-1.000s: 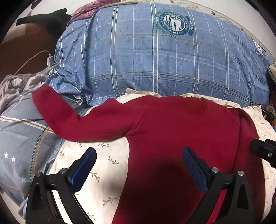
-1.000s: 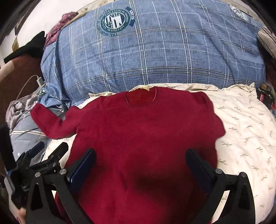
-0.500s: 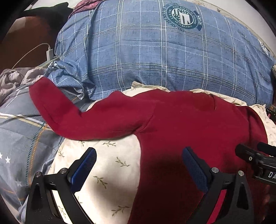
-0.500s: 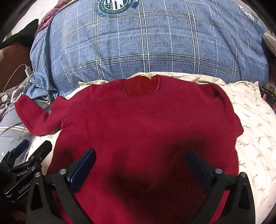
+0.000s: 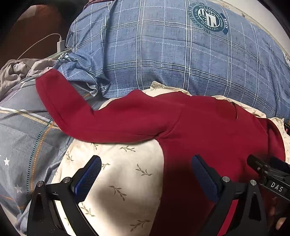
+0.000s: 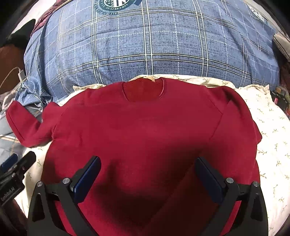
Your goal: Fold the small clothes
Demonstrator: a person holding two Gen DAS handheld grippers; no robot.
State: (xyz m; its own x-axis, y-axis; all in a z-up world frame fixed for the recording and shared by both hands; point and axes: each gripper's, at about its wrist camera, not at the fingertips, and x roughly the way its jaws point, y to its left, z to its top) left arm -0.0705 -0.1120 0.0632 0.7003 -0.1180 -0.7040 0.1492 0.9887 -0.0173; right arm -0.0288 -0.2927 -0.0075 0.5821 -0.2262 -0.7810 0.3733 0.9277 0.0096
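Red sweater [image 6: 145, 130] lying flat on cream leaf-print bedding [image 5: 116, 174], neckline [image 6: 143, 90] pointing toward blue plaid pillow [image 6: 150, 45]. Going left to right: white charger [image 5: 60, 44] sitting off by the far left edge; left sleeve [image 5: 76, 112] stretching out over grey star-print quilt [image 5: 20, 138]; left gripper [image 5: 145, 176] hovering spread wide above the sweater's left edge, pinching nothing; right gripper [image 6: 147, 177] hovering spread wide over the body, gripping nothing.

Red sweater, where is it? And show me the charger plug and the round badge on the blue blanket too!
red sweater [image 6: 145, 127]: right wrist view, middle of chest.
charger plug [image 5: 60, 44]: left wrist view, white body.
round badge [image 5: 208, 17]: left wrist view, centre of emblem.
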